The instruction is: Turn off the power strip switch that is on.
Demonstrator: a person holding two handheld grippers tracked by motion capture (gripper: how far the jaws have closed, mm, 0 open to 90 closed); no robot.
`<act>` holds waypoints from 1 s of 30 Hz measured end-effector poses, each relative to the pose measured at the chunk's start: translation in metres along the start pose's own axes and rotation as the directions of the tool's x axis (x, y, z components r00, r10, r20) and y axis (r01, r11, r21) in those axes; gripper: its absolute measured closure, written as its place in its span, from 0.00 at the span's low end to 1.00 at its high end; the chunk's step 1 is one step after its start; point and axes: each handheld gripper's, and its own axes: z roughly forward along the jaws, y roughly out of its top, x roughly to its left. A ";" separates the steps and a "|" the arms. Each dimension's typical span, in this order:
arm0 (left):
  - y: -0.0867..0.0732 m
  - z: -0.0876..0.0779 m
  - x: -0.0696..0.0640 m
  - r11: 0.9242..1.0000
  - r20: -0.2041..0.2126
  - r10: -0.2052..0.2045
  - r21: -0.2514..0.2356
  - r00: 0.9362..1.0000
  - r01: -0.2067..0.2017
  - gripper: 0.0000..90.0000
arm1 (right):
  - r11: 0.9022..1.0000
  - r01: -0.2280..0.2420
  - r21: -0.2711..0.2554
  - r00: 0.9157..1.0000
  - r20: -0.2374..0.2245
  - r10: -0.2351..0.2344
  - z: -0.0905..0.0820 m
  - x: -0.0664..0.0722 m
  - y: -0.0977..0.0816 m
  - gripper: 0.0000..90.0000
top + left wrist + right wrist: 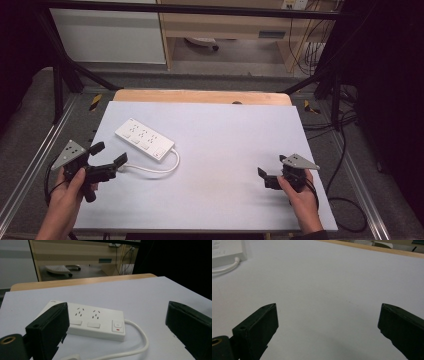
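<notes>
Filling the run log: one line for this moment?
left gripper: open, by cable | right gripper: open, empty | power strip: untouched on table

White rectangular plastic power strip (145, 139) on the pale lavender-grey table sheet (225, 150), its round white cable (160, 169) matching it exactly. Grey socket slots dot its top, and the switch carries a tiny red mark. Left black plastic gripper (109, 154), matte, with a light grey triangular plate dotted with dark holes. Right black gripper (271, 170), same grey plate. A light wooden table edge (200, 96) runs behind the sheet.
</notes>
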 end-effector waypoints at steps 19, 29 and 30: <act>-0.019 -0.020 0.006 1.000 0.002 -0.008 0.018 1.000 0.008 0.06 | 1.000 -0.001 0.002 1.000 0.003 0.001 0.000 0.000 0.000 0.04; -0.034 -0.017 0.006 0.999 0.008 0.001 0.041 1.000 -0.001 0.06 | 1.000 0.000 0.003 1.000 0.002 0.000 0.000 0.000 -0.001 0.04; -0.035 -0.017 0.006 0.999 0.007 0.000 0.047 1.000 0.000 0.06 | 1.000 0.000 0.002 1.000 0.002 0.000 0.000 0.000 -0.001 0.04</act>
